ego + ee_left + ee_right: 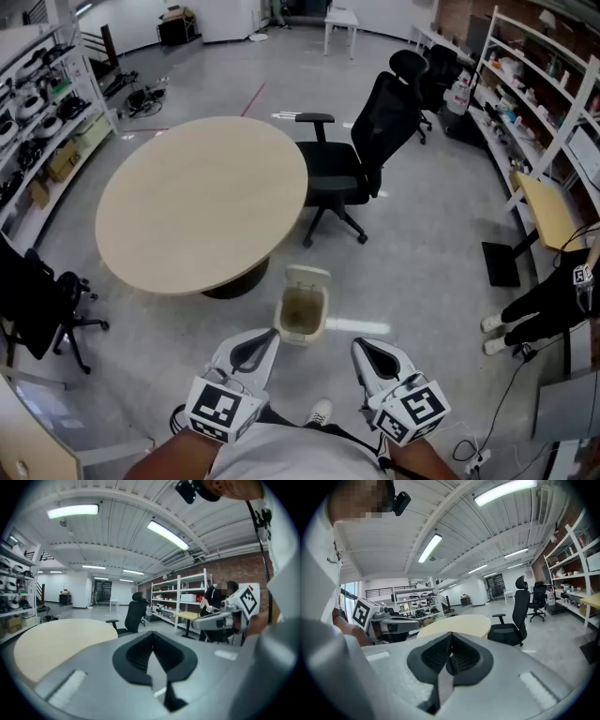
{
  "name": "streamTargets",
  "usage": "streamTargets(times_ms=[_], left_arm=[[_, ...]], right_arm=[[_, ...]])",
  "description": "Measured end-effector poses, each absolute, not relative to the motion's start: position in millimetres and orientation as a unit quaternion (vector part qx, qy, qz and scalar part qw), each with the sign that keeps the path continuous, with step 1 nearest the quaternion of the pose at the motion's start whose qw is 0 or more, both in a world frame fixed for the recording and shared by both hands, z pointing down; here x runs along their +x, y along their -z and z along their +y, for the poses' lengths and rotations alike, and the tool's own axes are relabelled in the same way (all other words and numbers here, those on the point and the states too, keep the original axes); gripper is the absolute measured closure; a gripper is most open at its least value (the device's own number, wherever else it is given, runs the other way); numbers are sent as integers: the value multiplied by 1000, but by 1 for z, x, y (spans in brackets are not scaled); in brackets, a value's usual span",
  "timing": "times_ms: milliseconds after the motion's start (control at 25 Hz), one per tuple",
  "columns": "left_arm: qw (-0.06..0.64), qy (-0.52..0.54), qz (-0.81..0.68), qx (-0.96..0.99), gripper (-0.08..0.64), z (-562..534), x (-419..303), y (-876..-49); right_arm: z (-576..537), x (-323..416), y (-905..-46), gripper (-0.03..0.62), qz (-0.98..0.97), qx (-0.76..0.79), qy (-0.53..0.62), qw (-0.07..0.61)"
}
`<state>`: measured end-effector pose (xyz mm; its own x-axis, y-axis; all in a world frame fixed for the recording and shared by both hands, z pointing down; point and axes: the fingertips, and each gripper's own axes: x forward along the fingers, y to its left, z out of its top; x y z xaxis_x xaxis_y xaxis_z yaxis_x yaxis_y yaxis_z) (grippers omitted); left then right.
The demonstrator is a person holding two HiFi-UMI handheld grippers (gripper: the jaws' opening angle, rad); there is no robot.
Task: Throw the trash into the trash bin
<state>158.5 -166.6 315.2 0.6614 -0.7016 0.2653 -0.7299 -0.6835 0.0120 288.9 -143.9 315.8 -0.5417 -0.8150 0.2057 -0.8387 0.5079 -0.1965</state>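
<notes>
A small beige trash bin (302,314) stands on the floor with its lid tipped open, just in front of the round beige table (202,202). No loose trash shows in any view. My left gripper (265,336) hovers low, left of the bin, its jaws shut and empty. My right gripper (361,344) hovers to the bin's right, also shut with nothing between the jaws. In the left gripper view the jaws (152,633) meet at the tip, with the table (56,641) beyond. The right gripper view shows closed jaws (451,634) too.
A black office chair (352,159) stands right of the table, another chair (37,300) at the left edge. Shelving (534,94) and a small yellow desk (548,211) line the right side. A person in black (553,300) stands at the right, near floor cables (487,441).
</notes>
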Motion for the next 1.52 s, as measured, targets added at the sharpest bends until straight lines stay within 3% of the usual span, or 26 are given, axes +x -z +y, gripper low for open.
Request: streamTargets(times_ms=[280, 640, 1520], left_arm=[[76, -110, -378, 916, 552, -164, 160, -316], [49, -135, -330, 933, 552, -179, 150, -313], [59, -127, -317, 938, 552, -190, 136, -318]], right_arm=[[-131, 285, -316, 591, -860, 489, -139, 37], [-144, 271, -322, 591, -835, 527, -155, 24], [-154, 253, -325, 591, -835, 526, -152, 52]])
